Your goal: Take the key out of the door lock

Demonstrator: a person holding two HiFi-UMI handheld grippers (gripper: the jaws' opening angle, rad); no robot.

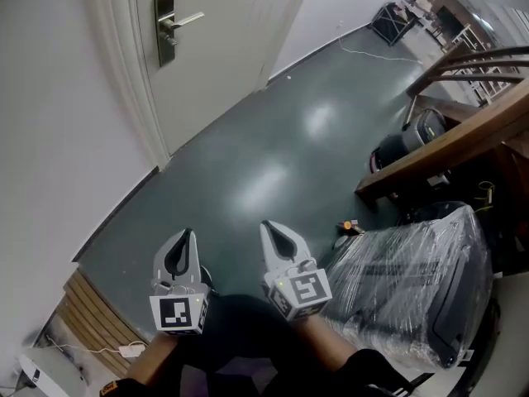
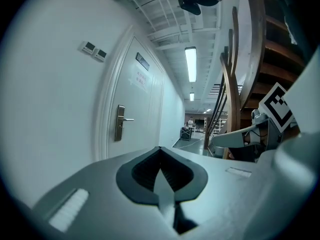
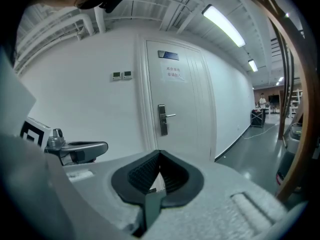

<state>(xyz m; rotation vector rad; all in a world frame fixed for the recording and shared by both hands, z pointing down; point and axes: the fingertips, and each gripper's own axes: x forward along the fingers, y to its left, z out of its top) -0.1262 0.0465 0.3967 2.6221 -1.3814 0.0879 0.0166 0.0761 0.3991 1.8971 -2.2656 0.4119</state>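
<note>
Both closed: left tool (image 1: 188, 238), right tool (image 1: 269, 230); door lock (image 1: 165, 25) far ahead.

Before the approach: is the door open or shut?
Shut: the door lies flush in its frame, with no gap showing at either edge.

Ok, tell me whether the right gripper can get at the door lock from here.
Probably not yet: the right gripper, shut, is well short of the door lock. Only floor lies between them, so nothing seems to block the way.
</note>
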